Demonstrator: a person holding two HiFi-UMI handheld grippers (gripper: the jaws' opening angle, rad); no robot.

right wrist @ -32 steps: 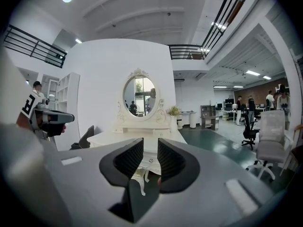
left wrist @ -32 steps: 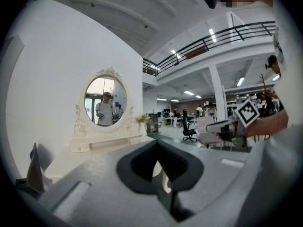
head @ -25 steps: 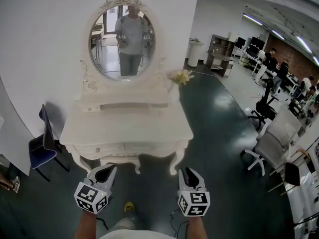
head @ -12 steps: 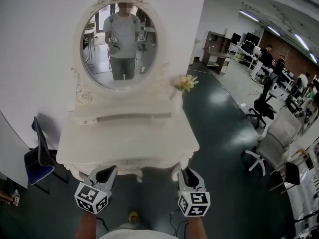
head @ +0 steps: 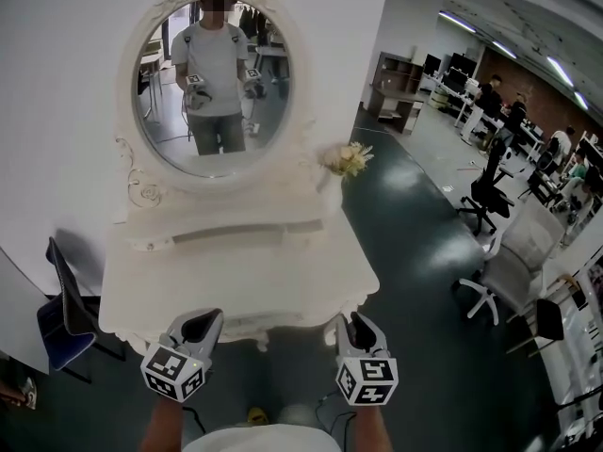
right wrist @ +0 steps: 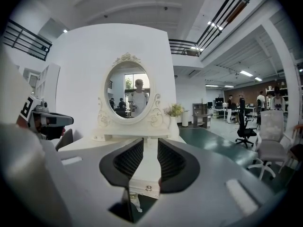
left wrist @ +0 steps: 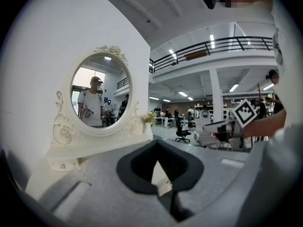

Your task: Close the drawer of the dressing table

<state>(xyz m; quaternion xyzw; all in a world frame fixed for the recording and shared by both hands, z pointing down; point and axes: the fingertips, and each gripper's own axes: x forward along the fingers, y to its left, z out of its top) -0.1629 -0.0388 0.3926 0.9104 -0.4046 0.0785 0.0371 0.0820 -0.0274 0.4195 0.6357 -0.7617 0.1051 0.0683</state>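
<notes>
Dressing table: white, carved, against a white wall; its tabletop (head: 236, 276) is bare.
Mirror (head: 215, 78): oval in an ornate frame, upright at the back of the tabletop; it reflects a person holding both grippers.
Flowers (head: 347, 158): a small pale bunch at the table's back right corner, beside the mirror frame.
Drawer (right wrist: 143, 179): in the table's front face under the tabletop edge. The right gripper view shows its white front and a small knob (right wrist: 148, 188). The head view hides it under the tabletop, so I cannot tell how far out it stands.
Left gripper (head: 200, 320): held just off the table's front left edge, touching nothing. Its jaws are slightly apart with only the table showing through the gap.
Right gripper (head: 353, 320): near the front right edge, jaws moderately apart and empty. The drawer front and knob line up in the gap, beyond the tips.
Chair (head: 58, 309): dark blue, left of the table.
Office chair (head: 504, 271): pale, well apart at the right on the dark floor.
</notes>
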